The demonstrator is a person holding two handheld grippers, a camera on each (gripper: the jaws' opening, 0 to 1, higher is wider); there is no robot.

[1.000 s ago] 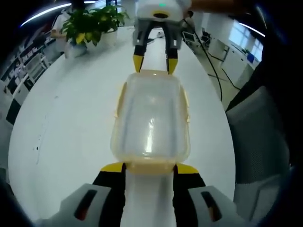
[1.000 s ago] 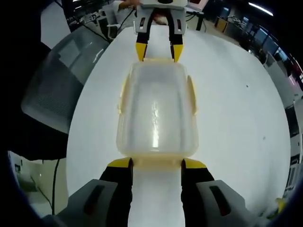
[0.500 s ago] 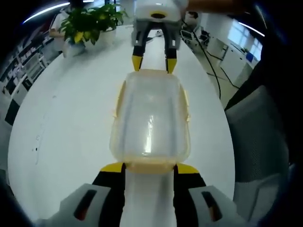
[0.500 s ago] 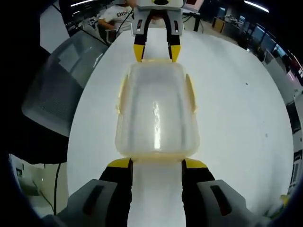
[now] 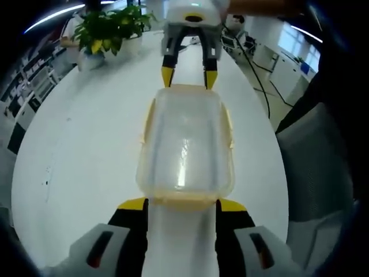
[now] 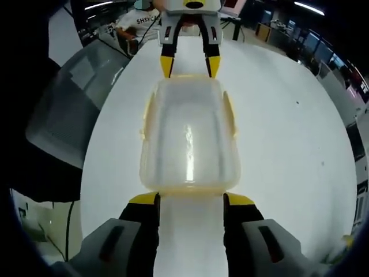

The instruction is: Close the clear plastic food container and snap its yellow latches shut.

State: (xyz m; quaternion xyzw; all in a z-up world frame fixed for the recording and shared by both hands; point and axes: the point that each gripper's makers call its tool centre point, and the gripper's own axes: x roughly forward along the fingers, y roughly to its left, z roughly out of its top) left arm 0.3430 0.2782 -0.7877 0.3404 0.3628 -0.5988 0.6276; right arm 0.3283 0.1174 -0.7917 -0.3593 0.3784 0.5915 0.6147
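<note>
The clear plastic food container with yellow latches lies lid-on in the middle of the round white bench. The left gripper and right gripper face each other at its two short ends, jaws spread at the end latches. A green potted plant stands at the bench's far edge.

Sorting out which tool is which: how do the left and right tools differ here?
The left tool faces the potted plant; the right tool faces a person's shirt. The grey chair lies right of the left tool, left of the right tool. Both stand open at opposite ends of the container.
</note>
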